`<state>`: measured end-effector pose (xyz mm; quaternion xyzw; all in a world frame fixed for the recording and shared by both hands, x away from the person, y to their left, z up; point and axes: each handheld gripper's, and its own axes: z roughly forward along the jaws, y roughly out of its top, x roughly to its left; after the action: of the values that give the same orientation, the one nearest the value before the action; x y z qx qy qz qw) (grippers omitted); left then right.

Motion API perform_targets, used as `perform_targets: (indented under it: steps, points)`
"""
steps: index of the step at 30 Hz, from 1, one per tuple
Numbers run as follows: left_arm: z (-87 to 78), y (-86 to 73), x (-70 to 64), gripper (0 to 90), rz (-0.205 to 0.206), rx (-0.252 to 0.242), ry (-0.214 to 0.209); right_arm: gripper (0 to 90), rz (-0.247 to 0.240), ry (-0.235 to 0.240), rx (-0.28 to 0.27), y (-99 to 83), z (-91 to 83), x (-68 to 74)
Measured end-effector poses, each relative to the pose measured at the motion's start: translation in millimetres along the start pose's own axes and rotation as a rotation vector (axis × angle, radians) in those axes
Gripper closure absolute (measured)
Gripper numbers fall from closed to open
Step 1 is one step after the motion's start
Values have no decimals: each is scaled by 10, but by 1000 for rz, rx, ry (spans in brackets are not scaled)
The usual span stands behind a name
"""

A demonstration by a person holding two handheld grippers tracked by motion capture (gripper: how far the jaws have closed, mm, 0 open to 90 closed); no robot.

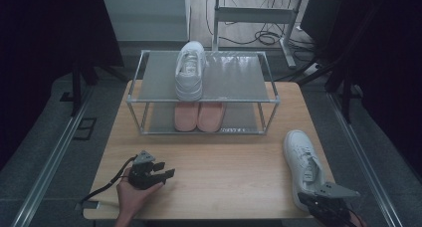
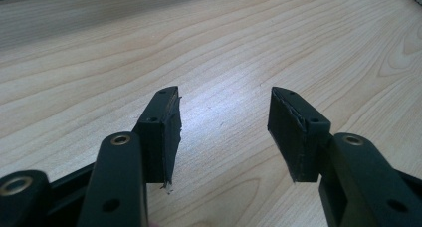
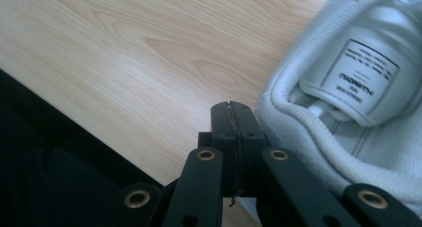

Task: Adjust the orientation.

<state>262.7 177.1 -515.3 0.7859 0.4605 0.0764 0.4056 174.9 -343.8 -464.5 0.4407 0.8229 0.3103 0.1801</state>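
- Right now my right gripper [image 3: 234, 107] has its jaws pressed flat together with nothing between them, poised just beside the padded heel collar of the loose white sneaker [image 3: 358, 87].
- From above, that right gripper [image 1: 326, 204] sits at the near right corner of the table [image 1: 224, 162], at the heel end of the sneaker [image 1: 302, 165].
- The sneaker lies on the right side of the table, heel near, toe far, its long axis running roughly near to far with the toe leaning a little left.
- My left gripper [image 2: 224, 122] has its jaws wide apart over bare wood, gripping nothing; it rests at the near left [image 1: 159, 173], well apart from the sneaker.
- So the right hand is clearly the nearer one, and I judge the jaws must part before they can take the collar.
- Farther off, the shoe rack [image 1: 201, 100] holds the matching white sneaker [image 1: 190, 70] on top, with free shelf to its right, and a pink pair [image 1: 199, 116] below.
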Motion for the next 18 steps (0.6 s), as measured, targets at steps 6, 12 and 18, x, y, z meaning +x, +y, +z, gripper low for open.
perform_targets:
  steps: [6, 12, 18]
  points:
    - [14, -2, -1, 472, 0, 6, 2, 900, 22, -36, 18, -44, -24, -143]
    - [22, -3, -2, 472, -3, 8, 2, 900, 46, -51, 20, -86, -40, -246]
    - [28, -4, -4, 472, -6, 9, 1, 900, 52, 0, -10, -46, -38, -230]
